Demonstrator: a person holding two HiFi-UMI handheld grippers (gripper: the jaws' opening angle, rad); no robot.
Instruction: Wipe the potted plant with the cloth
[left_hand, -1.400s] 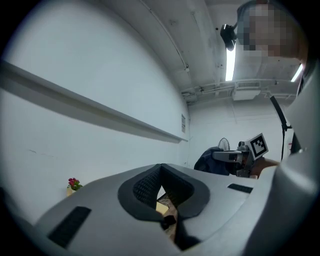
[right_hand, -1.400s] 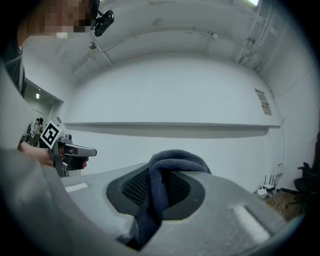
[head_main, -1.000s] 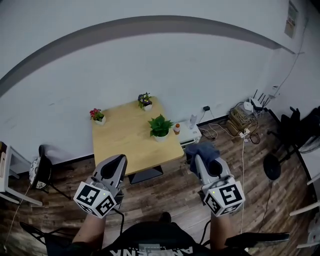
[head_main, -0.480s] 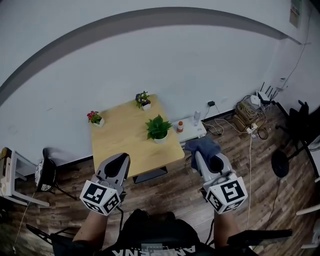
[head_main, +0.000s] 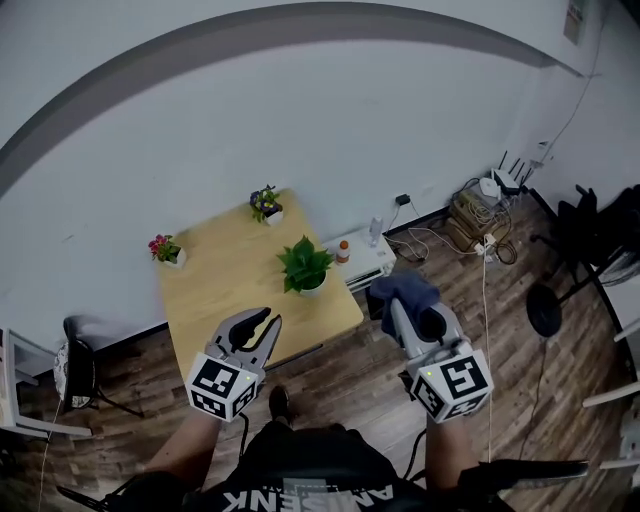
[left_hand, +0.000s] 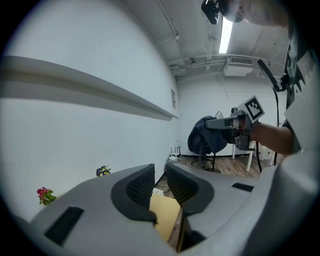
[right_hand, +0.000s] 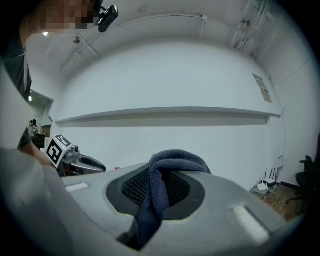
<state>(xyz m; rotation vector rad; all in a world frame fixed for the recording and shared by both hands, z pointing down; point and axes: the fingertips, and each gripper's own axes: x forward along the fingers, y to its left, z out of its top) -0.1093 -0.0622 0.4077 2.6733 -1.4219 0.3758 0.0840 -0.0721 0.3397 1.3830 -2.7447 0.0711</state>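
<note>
potted plant (head_main: 304, 268): green leaves, white pot, upright on the table (head_main: 220, 290); close to its right edge, nearer the near right corner than the far one; nothing touches it.
cloth (right_hand: 159, 186): dark blue, off the table, bunched over the tips of the right gripper (head_main: 400, 306); in the right gripper view it runs down between the two pads and folds over the top; that claw is clenched on it; the gripper hangs over the wood floor (head_main: 360, 370) just past the table's near right corner, well apart from the plant.
left gripper (left_hand: 160, 173): jaws have just been opening; released, narrow gap, nothing between the pads; only the table top shows through the slot; in the head view it sits over the table's near edge, tips toward the plant but short of it.
rest of the table: small pot with pink flowers (head_main: 163, 248) at the far left corner; small pot with purple flowers (head_main: 265, 203) at the far right corner; both upright, well apart from the green plant.
beside the table's right edge: low white box (head_main: 368, 262) on the floor, with an orange-capped bottle (head_main: 342, 252) on it.
further right along the wall: tangle of cables (head_main: 470, 225); black chair (head_main: 590, 240) at the picture's right edge.
</note>
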